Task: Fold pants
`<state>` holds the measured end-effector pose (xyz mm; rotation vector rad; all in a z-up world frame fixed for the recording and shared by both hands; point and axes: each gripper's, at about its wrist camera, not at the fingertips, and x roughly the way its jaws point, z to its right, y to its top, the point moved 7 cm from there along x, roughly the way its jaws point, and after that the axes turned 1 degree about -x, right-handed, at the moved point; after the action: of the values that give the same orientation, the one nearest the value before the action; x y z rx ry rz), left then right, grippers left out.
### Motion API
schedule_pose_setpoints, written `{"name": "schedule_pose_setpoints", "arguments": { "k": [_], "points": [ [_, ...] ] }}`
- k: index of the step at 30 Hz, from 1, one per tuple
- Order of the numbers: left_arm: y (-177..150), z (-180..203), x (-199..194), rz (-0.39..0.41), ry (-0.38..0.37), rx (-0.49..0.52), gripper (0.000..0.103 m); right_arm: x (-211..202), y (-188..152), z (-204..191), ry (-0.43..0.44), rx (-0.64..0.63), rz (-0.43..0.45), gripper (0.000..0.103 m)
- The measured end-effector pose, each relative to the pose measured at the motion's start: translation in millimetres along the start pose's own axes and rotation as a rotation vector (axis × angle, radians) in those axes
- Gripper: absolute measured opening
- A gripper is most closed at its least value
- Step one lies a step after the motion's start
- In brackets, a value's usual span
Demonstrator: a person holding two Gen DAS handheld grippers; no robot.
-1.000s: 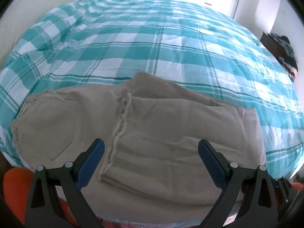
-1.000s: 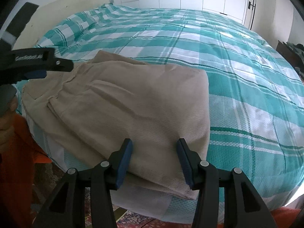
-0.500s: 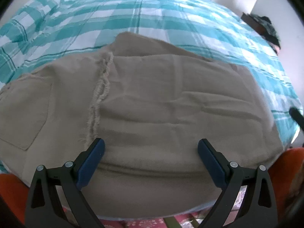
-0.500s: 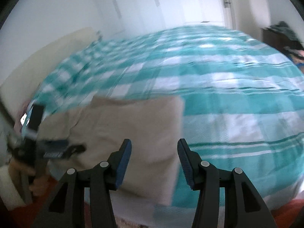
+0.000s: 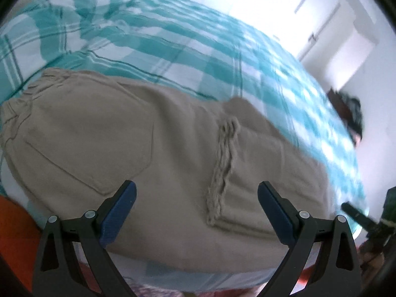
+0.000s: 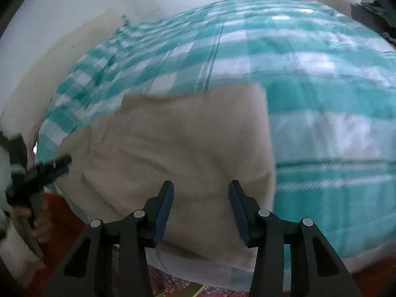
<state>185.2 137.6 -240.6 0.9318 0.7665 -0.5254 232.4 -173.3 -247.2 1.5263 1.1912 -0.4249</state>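
Beige cotton pants, folded with the frayed leg hems laid across the seat, lie flat at the near edge of a bed with a teal-and-white checked cover. The left claw hovers wide open over them, likely lining up a grab; the right claw, narrower, holds nothing.

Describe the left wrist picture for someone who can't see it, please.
Beige pants, already folded over with a frayed hem lying across them, rest near the edge of a bed with a teal and white checked blanket. The open left tongs hover over the pants, holding nothing. The picture is somewhat blurred.
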Motion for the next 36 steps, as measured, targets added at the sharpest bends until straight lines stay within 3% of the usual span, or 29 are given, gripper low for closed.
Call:
{"name": "schedule_pose_setpoints", "arguments": {
  "k": [2,6,9,11,13,15,17,19,22,26,31,33,36],
  "points": [
    [2.7,9.2,0.5,0.017,-0.016,0.015,0.099,-13.7,25.5,-5.3,0.015,0.004,0.047,0.048],
    [-12.8,46.5,10.0,-0.006,-0.011,0.19,0.099,-11.0,58.0,-6.8,-0.001,-0.006,0.075,0.052],
    [-42.0,67.2,31.0,-0.112,0.008,0.33,0.099,24.0,35.5,6.9,-0.016,0.015,-0.024,0.052],
    [-52.0,67.7,36.3,-0.133,0.032,0.353,0.099,44.3,8.8,16.2,-0.038,0.026,-0.116,0.048],
    [-52.0,68.0,32.6,-0.129,0.02,0.346,0.099,26.2,5.8,13.2,-0.065,0.013,-0.044,0.048],
    [-45.7,68.6,26.8,-0.114,0.002,0.329,0.099,3.5,9.2,-2.7,-0.028,-0.014,0.029,0.048],
    [-36.1,64.7,22.7,-0.101,-0.005,0.289,0.099,-15.2,11.9,-19.0,-0.016,-0.062,0.112,0.058],
    [-29.0,56.9,15.1,-0.093,0.0,0.235,0.099,-12.3,5.8,-25.7,-0.012,-0.094,0.126,0.067],
    [-5.3,22.2,-10.5,-0.051,0.007,0.085,0.099,23.9,-18.4,-7.1,-0.054,-0.068,-0.008,0.065],
    [22.5,-52.1,-50.3,0.013,0.035,-0.118,0.099,17.9,-20.1,-4.3,-0.03,-0.066,0.025,0.064],
    [37.4,-143.0,-91.7,0.069,-0.034,-0.398,0.099,24.8,-20.0,2.1,0.001,-0.04,0.018,0.065],
    [38.0,-163.6,-99.9,0.076,-0.067,-0.46,0.098,23.2,-21.4,-1.9,-0.005,-0.053,0.022,0.065],
    [35.1,-168.2,-95.5,0.05,-0.104,-0.449,0.096,24.5,-20.1,-0.8,0.005,-0.033,0.026,0.067]
  ]
}}
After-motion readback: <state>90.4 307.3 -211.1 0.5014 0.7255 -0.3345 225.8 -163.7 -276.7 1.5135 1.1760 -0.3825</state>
